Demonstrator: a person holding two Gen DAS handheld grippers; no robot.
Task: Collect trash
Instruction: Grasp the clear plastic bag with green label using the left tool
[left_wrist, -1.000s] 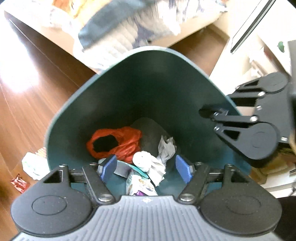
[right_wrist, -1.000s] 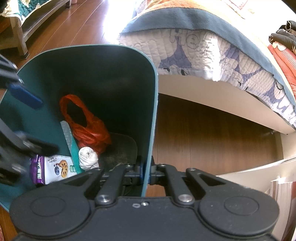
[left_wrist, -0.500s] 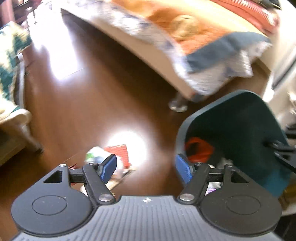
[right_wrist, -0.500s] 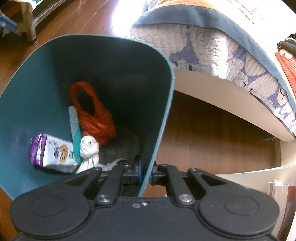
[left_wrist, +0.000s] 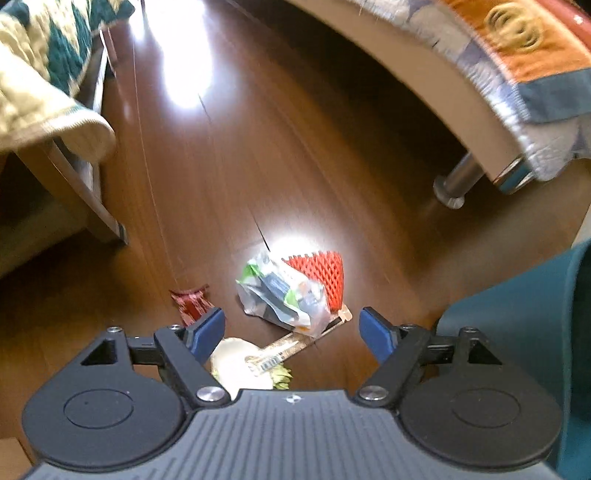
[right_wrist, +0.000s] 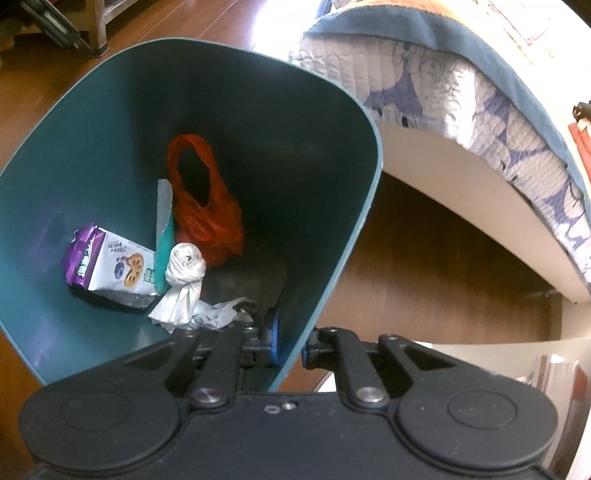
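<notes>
Bed (right_wrist: 480, 122): standing beside the bin, its quilted cover hanging over the pale frame.
Floor (left_wrist: 295, 166): dark wood, catching a bright patch of sunlight.
Bin (right_wrist: 92, 147): teal, tilting toward the right wrist camera — holding a red plastic bag (right_wrist: 207, 214), a purple-and-white snack box (right_wrist: 107, 262) and a knotted white tissue (right_wrist: 184, 266) at its bottom.
Right gripper (right_wrist: 290, 345): straddling the bin's near wall, one pad inside and one outside; its jaws are opening slightly, and whether the pads are still pressing the wall is hard to tell.
Left gripper (left_wrist: 291, 328): pointing down at the floor litter, fingers spreading wider, nothing between them.
Crumpled wrapper (left_wrist: 284, 295): lying on the floor just beyond the spread fingers, touching a red foam net (left_wrist: 328, 277).
Small red wrapper (left_wrist: 192, 302): lying just beside the left finger — apart from the crumpled one.
</notes>
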